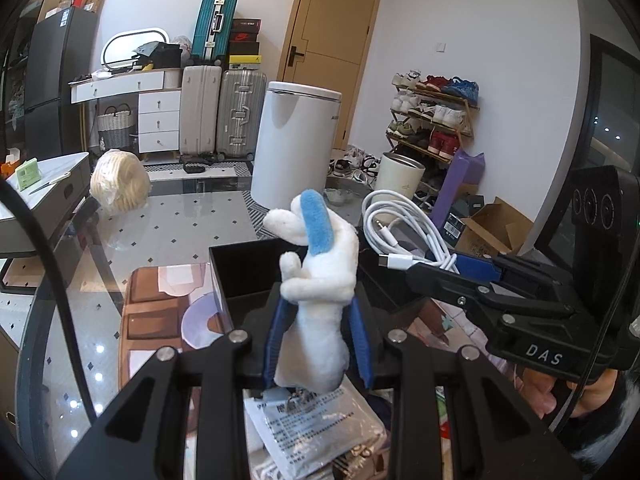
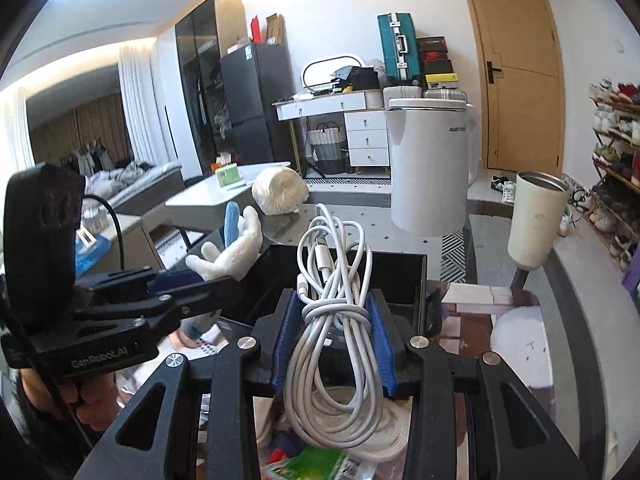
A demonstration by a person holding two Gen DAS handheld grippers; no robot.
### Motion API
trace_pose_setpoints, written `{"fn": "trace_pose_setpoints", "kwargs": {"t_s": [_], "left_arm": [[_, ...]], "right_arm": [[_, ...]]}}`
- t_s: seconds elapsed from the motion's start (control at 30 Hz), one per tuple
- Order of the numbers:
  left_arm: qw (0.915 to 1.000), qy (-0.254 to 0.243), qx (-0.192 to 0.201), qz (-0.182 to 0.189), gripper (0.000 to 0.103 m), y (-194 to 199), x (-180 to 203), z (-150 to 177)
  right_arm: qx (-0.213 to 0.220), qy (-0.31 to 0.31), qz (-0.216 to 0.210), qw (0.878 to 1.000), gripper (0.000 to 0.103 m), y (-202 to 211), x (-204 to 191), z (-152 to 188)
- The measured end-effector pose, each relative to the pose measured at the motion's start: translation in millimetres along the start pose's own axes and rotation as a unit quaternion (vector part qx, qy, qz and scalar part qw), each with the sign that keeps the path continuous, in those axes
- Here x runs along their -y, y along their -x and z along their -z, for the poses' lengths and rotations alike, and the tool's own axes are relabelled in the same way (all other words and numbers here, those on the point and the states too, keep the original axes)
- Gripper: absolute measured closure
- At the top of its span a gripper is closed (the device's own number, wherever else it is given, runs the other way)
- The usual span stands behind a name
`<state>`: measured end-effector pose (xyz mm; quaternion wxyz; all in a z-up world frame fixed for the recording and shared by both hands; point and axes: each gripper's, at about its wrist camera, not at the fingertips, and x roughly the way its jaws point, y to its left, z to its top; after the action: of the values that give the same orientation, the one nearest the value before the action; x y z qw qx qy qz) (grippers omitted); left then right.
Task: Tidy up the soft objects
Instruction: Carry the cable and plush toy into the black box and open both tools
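My left gripper (image 1: pixel 318 312) is shut on a white plush toy (image 1: pixel 320 276) with a blue ear, held upright above the table. The toy's head sticks up over the near wall of an open black box (image 1: pixel 240 276). My right gripper (image 2: pixel 336 312) is shut on a coiled white charging cable (image 2: pixel 332 320), whose loops hang below the blue pads and rise above them. In the left wrist view the right gripper (image 1: pixel 448 262) comes in from the right with the cable (image 1: pixel 404 224). In the right wrist view the left gripper (image 2: pixel 188 280) holds the plush (image 2: pixel 236 248) at the left, beside the black box (image 2: pixel 400 276).
A glass table (image 1: pixel 100 280) carries a printed mat (image 1: pixel 160 312), a plastic packet (image 1: pixel 316 432) and other clutter near me. A cream tumbler (image 2: pixel 536 220) stands at the right. A tall white bin (image 2: pixel 432 164), suitcases, a shoe rack (image 1: pixel 432 120) and a cardboard box (image 1: pixel 492 228) stand beyond.
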<state>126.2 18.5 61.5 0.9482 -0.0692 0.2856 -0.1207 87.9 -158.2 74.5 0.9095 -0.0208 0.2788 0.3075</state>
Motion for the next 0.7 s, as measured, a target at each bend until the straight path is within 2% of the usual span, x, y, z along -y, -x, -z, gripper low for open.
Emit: {"fn": "trace_pose_setpoints", "kwargs": {"t_s": [0.27, 0.5, 0.7], "left_arm": [[0.9999, 0.007, -0.004, -0.008, 0.074, -23, -8, -12], [0.9997, 0.001, -0.019, -0.011, 0.074, -40, -9, -15], [0.9996, -0.002, -0.02, -0.017, 0.074, -49, -13, -18]], "right_arm": [[-0.012, 0.034, 0.01, 0.999, 0.068, -28, 12, -13], [-0.038, 0.063, 0.0, 0.997, 0.068, -61, 17, -16], [-0.041, 0.086, -0.001, 0.995, 0.068, -79, 17, -20]]}}
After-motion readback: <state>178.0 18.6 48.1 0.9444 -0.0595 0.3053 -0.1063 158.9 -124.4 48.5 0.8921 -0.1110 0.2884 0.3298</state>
